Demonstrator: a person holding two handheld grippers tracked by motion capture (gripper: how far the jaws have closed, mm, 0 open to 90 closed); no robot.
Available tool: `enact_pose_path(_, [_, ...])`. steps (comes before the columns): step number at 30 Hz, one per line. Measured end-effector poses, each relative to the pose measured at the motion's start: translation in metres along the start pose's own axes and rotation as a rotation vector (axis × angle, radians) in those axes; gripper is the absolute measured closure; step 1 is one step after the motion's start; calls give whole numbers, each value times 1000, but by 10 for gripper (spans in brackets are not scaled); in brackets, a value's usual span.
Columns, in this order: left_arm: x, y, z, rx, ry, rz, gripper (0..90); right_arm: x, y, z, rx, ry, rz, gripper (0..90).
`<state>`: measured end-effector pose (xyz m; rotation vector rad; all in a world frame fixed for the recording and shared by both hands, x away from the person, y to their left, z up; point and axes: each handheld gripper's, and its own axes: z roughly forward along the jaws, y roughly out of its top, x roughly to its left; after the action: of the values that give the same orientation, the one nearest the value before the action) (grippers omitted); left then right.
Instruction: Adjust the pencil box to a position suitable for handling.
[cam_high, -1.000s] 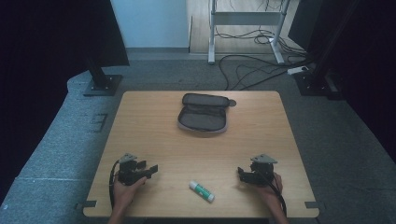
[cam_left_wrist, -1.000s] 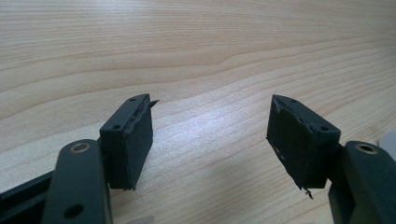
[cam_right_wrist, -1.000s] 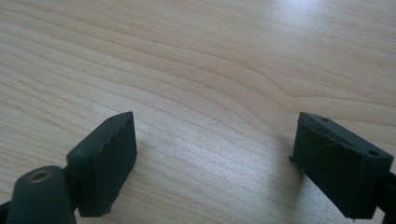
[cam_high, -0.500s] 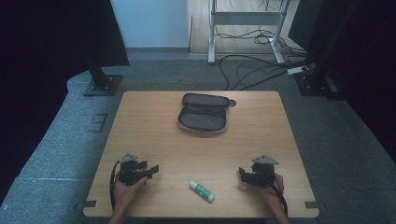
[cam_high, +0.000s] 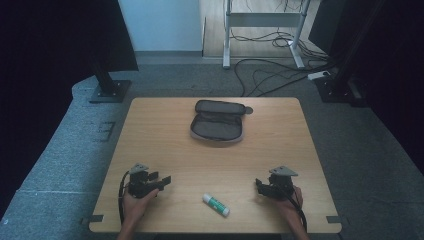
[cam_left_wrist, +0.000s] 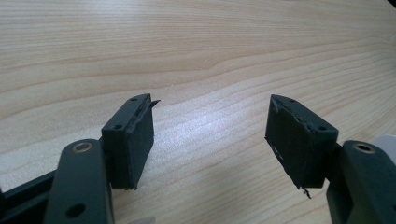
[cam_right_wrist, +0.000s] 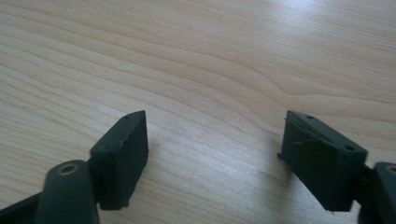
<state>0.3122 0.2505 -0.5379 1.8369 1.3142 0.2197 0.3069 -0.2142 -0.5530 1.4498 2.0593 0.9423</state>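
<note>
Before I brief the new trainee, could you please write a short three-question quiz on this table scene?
1. True or false: the glue stick lies inside the pencil case.
2. Which gripper is nearer the glue stick's white cap end? A) left gripper B) right gripper
3. What lies between the right gripper's jaws?

Key
1. False: it lies on the bare table, near the front edge, well apart from the open case.
2. A.
3. Nothing, just bare wood; the jaws have just been closing a little but stand apart.
</note>
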Motion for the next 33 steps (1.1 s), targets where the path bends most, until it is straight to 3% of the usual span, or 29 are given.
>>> enact_pose_path(7, [-2,7,3,-6,-9,-5,330,5,6,-2,-29,26,-7,246])
enact_pose_path(17, [-12,26,16,-8,-23,1,331,-3,21,-2,-73,35,3,267])
enact_pose_path(26, [-26,48,26,-12,-42,53,331,-6,33,-5,-98,64,17,276])
enact_pose_path(28, [-31,57,27,-10,-49,78,331,-4,36,-11,-110,75,29,282])
enact_pose_path(33, [-30,73,27,-12,-43,88,335,6,48,-7,-125,79,24,284])
